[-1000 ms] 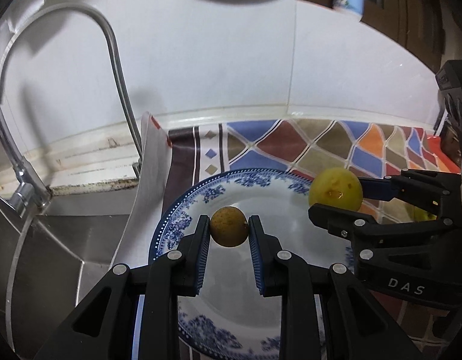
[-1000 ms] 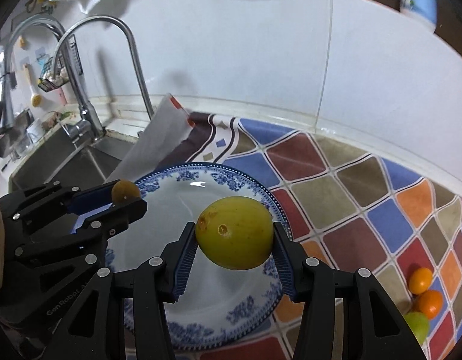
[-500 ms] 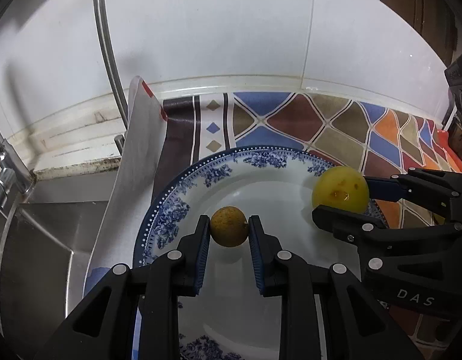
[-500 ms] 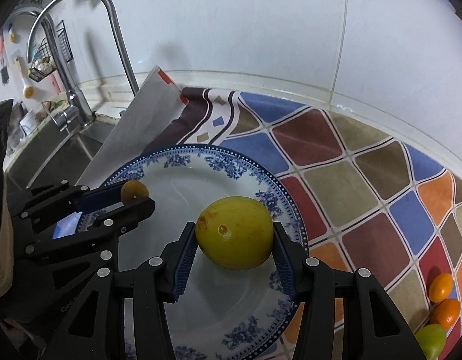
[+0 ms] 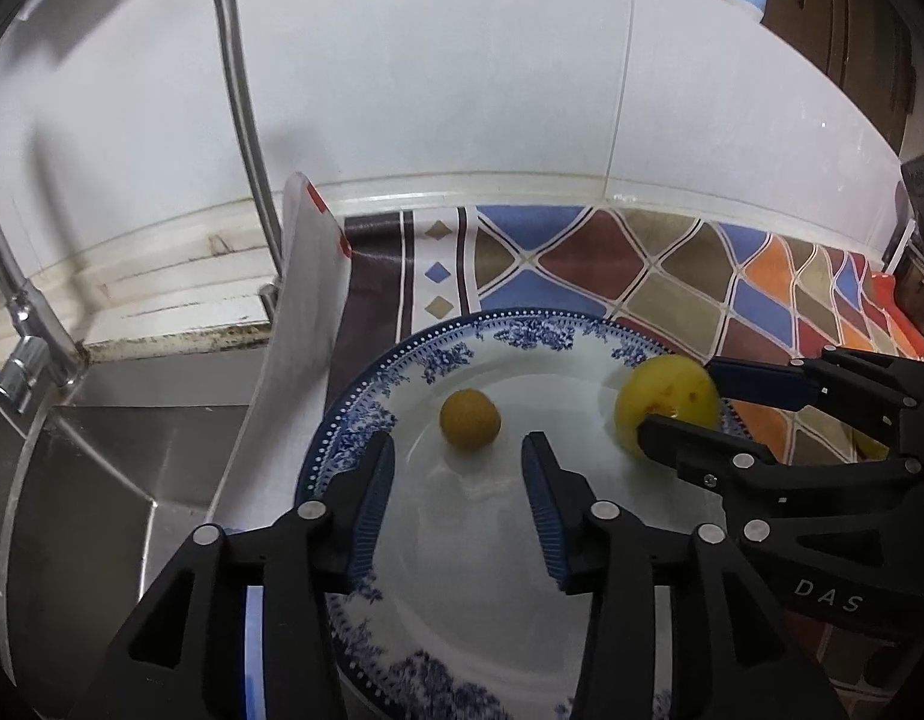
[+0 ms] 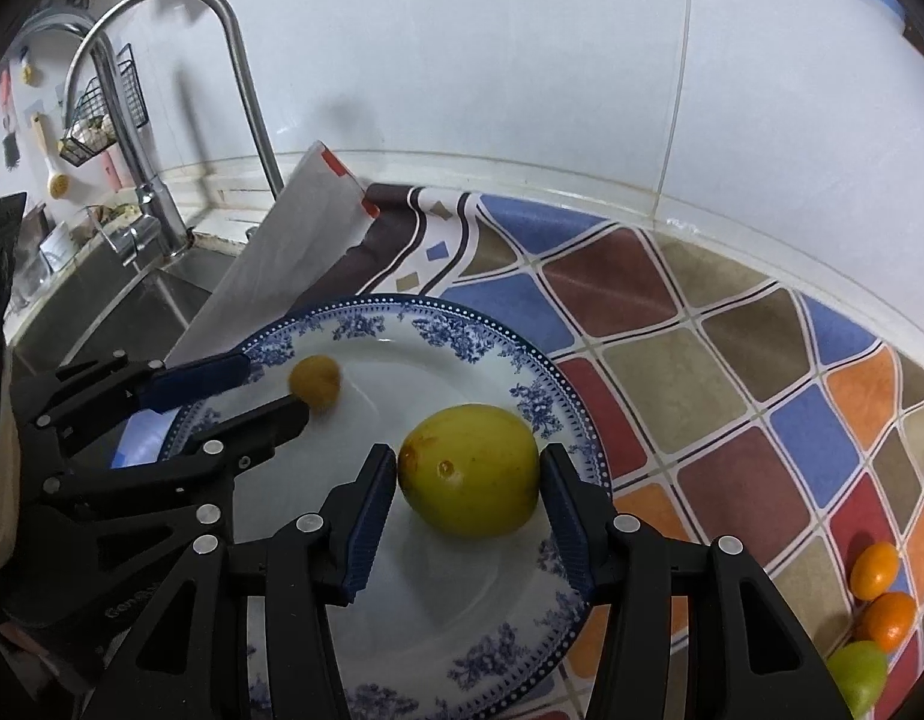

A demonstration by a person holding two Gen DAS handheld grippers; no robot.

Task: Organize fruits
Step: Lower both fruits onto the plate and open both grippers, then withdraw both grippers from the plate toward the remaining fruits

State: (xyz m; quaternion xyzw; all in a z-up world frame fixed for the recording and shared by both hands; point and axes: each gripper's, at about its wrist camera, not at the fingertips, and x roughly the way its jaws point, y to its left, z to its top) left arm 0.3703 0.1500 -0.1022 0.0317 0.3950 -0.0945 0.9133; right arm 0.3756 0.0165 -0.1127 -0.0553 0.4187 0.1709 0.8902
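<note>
A blue-and-white plate (image 5: pixel 402 360) (image 6: pixel 558 384) lies on the patterned mat. A small brownish-yellow fruit (image 5: pixel 470 420) (image 6: pixel 315 380) rests on the plate. My left gripper (image 5: pixel 458 474) (image 6: pixel 264 387) is open, just behind the fruit, not touching it. A larger yellow-green fruit (image 6: pixel 468 471) (image 5: pixel 666 405) sits on the plate's right side between the fingers of my right gripper (image 6: pixel 469 477) (image 5: pixel 690 396). The pads stand just apart from its sides, so that gripper is open.
A sink (image 5: pixel 102 480) with a curved tap (image 5: pixel 234 90) lies left of the mat, with a white board (image 5: pixel 294 324) leaning at its edge. Two orange fruits (image 6: pixel 876 570) and a green one (image 6: pixel 858 672) lie on the mat at the right. A tiled wall stands behind.
Both grippers lowered over the plate. The left gripper opened and let the small fruit go onto the plate. The right gripper's jaws widened a little around the large fruit, which now rests on the plate.
</note>
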